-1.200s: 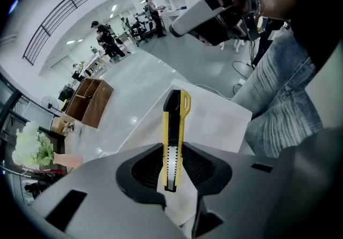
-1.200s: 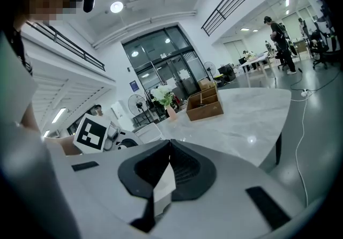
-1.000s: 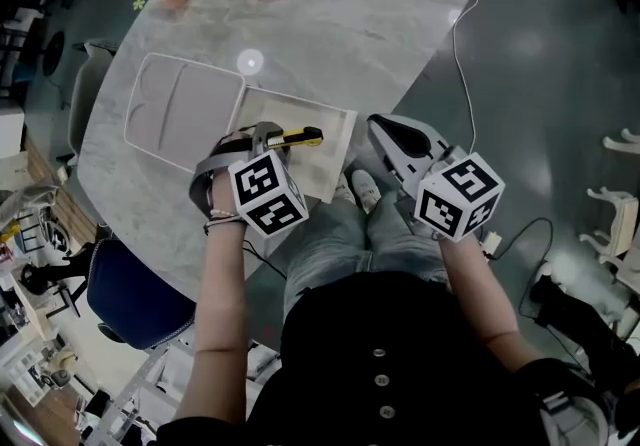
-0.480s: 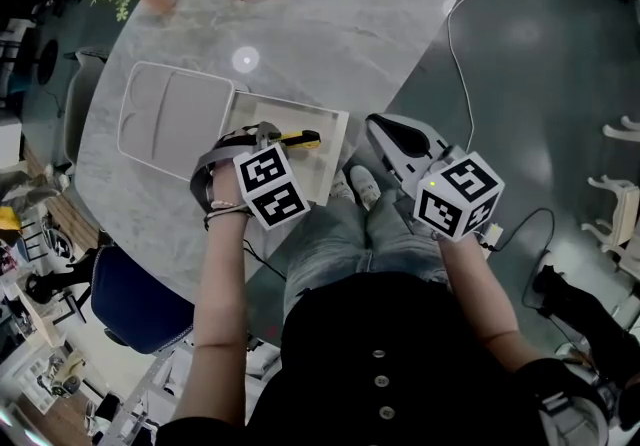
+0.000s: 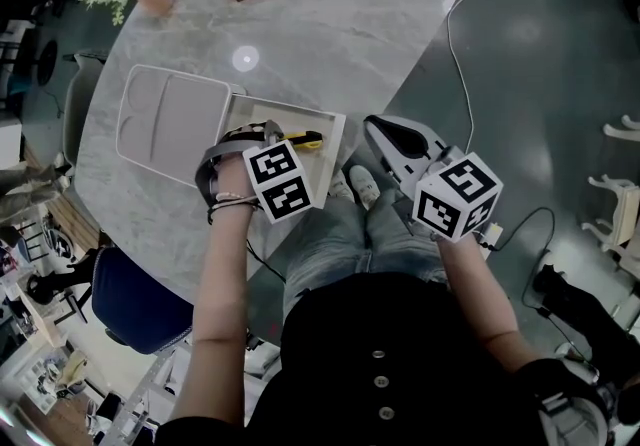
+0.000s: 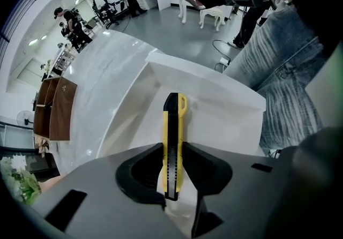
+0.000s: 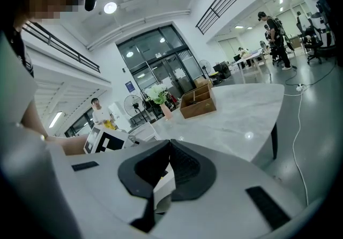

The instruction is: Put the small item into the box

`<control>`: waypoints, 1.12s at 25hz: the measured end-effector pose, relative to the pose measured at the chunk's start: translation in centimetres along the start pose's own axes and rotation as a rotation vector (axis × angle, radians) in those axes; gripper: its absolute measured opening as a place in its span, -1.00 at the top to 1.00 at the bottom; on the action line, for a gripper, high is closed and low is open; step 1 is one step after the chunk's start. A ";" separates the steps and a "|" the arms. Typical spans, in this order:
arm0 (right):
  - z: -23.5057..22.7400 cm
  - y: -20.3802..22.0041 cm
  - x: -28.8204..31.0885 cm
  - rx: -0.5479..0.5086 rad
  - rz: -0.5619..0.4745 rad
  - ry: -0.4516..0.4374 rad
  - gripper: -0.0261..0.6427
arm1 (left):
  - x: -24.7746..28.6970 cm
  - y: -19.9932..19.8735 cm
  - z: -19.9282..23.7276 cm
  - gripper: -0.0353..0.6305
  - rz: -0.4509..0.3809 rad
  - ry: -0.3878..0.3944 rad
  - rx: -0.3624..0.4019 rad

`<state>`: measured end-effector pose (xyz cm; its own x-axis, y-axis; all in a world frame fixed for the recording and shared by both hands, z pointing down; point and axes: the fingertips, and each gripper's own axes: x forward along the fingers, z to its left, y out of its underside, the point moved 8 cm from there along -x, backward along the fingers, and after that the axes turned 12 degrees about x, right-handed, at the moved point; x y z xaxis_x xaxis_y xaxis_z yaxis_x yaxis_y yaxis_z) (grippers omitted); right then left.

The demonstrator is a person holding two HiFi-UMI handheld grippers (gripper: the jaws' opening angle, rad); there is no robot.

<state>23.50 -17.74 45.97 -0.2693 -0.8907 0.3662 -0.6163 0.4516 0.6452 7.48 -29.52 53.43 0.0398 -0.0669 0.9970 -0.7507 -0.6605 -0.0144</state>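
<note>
knife [image 6: 172, 120]: slim, yellow-and-black | left tongs [image 6: 172, 149]: clamped on it | right tongs [image 7: 169, 144]: closed

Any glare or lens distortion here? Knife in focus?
Head view: light spots glare on the marble table. Left gripper view: fisheye bend, dark corners, but the yellow utility knife is sharp. Right gripper view: same bend, ceiling lights blown out.
</note>
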 end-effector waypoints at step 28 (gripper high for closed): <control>1.1 -0.2 -0.3 -0.029 0.013 -0.057 0.91 | -2.3 0.6 -0.1 0.04 -0.080 -0.118 -0.122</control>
<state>22.93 -17.57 45.01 -0.3190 -0.8861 0.3363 -0.5911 0.4633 0.6602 6.88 -29.63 51.10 0.1743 -0.1094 0.9786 -0.8160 -0.5723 0.0813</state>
